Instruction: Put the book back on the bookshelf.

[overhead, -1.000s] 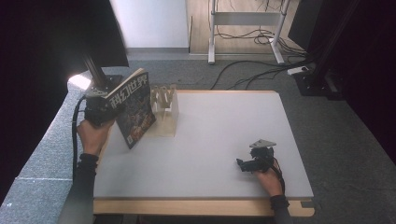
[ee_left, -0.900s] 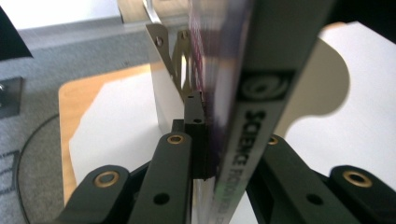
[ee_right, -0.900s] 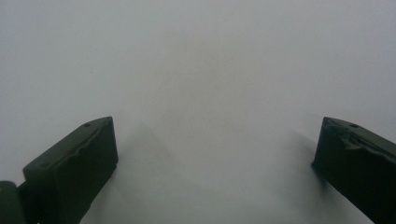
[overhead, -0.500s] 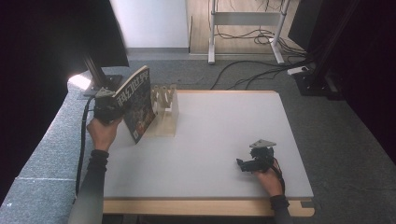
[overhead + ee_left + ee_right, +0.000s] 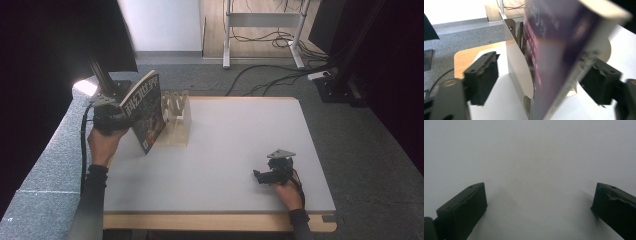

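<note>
— Tipped further upright since a second ago: dark purple glossy-covered magazine point(image 5: 146, 111), leaning on pale wooden slotted rack point(image 5: 176, 121) at far left of white table point(image 5: 240, 135).

— Left gripper point(image 5: 541, 82)?

— Jaws just sprung wide, magazine between, unpinched; long edge rising steeply. Right gripper point(image 5: 267, 175) well apart, spread, empty.

Book standing between parted fingers beside a rack

The left gripper point(image 5: 541, 92) has just been opening: its two black fingers point(image 5: 482, 77) stand wide at lower left and lower right, and neither pad presses on the dark purple book point(image 5: 559, 50), blurred and tilted, that rises between them from bottom centre to the top right. Just left of the book a pale divider rack point(image 5: 517, 62) stands upright on the white desk point(image 5: 499, 100), whose wooden edge shows at left, with grey floor point(image 5: 461, 32) across the upper left.
</note>
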Tool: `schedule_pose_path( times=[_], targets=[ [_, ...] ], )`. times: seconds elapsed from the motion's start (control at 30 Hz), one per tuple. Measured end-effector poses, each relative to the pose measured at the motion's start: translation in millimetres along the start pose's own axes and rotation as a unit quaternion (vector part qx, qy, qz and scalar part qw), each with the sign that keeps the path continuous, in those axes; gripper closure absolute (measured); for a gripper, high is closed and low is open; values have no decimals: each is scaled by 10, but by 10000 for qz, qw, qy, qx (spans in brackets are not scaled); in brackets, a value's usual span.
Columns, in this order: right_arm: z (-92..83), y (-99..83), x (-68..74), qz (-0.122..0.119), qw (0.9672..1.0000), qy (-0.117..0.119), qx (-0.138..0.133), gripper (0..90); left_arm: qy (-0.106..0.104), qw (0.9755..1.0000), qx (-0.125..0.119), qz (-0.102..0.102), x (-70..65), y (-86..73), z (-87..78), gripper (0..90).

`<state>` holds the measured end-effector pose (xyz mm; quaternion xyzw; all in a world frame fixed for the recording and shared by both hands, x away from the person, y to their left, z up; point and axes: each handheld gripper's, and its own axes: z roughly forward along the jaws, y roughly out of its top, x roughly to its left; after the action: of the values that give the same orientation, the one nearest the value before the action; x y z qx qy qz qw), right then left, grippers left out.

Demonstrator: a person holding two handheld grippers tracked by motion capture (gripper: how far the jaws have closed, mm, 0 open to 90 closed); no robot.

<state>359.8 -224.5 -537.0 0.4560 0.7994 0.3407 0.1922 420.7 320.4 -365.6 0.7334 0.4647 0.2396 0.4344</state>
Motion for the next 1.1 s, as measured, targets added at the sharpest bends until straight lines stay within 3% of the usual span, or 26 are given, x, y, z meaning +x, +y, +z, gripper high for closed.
schedule_pose_path(
  times=[0.27,0.8,1.1],
  targets=[
    [0,0,-1,-9,10000,-4,4,0,-153,9998,79,81,-53,-64,-155,3],
    [-1,3,-1,-13,10000,0,7,0,-494,9984,-82,256,-227,-304,-501,0],
    [-1,2,-1,-17,10000,1,4,0,-653,9969,-16,436,-387,-491,-559,0]
  ],
)
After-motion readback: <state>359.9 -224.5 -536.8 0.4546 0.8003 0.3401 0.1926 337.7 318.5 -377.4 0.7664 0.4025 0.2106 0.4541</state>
